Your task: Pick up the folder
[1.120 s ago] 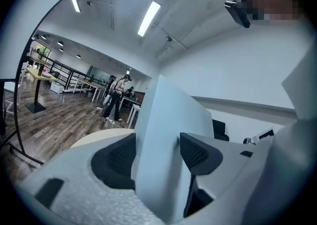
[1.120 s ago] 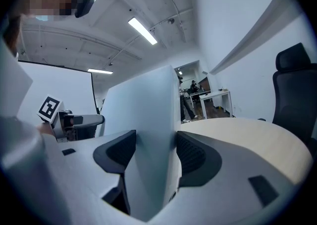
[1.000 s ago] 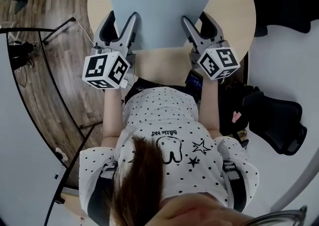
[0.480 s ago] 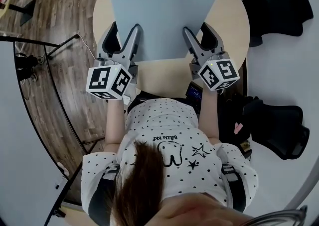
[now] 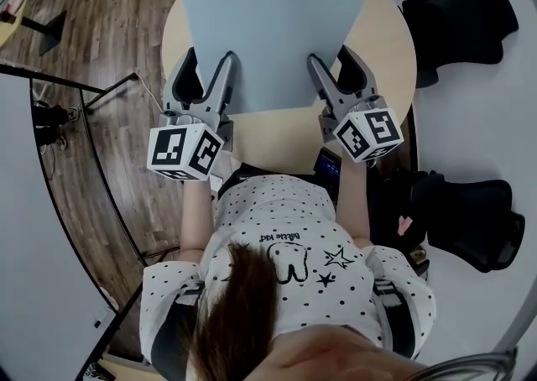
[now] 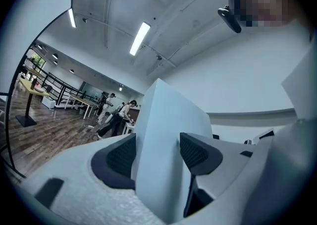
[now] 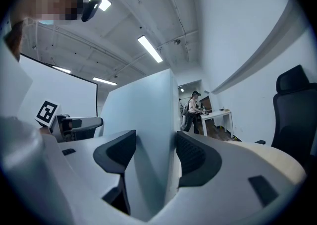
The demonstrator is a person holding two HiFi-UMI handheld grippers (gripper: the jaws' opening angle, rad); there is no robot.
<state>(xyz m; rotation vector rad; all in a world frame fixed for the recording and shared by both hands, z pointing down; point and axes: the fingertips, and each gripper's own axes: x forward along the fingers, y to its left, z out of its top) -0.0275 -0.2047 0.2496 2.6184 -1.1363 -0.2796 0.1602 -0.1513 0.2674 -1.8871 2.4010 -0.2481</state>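
Note:
The folder (image 5: pixel 273 35) is a pale blue-grey slab held edge-on above the round wooden table (image 5: pixel 394 44). My left gripper (image 5: pixel 207 65) is shut on its near left edge, and my right gripper (image 5: pixel 330 59) is shut on its near right edge. In the left gripper view the folder (image 6: pixel 163 135) stands between the dark pads of the left gripper (image 6: pixel 157 152), touching both. The right gripper view shows the folder (image 7: pixel 143 115) clamped the same way in the right gripper (image 7: pixel 156 152). The folder's far edge points away from me.
Two black office chairs (image 5: pixel 457 2) (image 5: pixel 470 211) stand on the right. Wooden floor (image 5: pixel 101 18) and a thin black stand (image 5: pixel 75 94) lie left of the table. People (image 6: pixel 116 115) stand far off in the room, and a white desk (image 7: pixel 218 116) is behind the folder.
The folder and both grippers sit a little lower in the head view, so the folder's far edge now shows. Both grips are unchanged.

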